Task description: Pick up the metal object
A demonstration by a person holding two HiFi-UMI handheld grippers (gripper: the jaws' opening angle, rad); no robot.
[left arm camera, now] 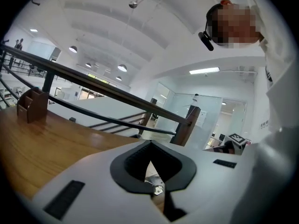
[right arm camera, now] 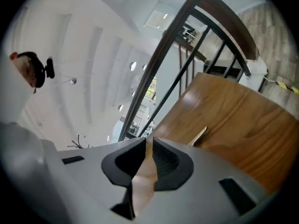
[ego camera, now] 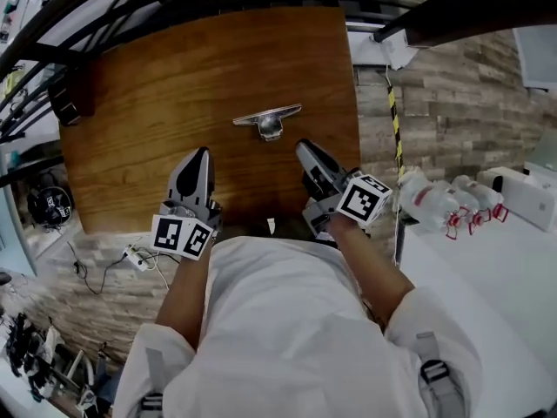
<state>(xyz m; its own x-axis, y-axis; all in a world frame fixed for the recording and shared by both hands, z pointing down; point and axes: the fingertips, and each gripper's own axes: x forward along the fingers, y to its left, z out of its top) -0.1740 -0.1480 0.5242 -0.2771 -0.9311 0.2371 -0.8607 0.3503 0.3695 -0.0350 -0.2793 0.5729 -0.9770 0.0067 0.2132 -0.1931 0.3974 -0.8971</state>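
nothing lifted yet: the metal object (ego camera: 268, 118) lies on the table (ego camera: 157, 94), just beyond my left tool (ego camera: 200, 153) and right tool (ego camera: 302, 146), both closed and empty.

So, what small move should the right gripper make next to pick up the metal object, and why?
Probably open the right gripper first. Its jaws are together with nothing between them, and the metal object lies untouched on the table just ahead of its tip.
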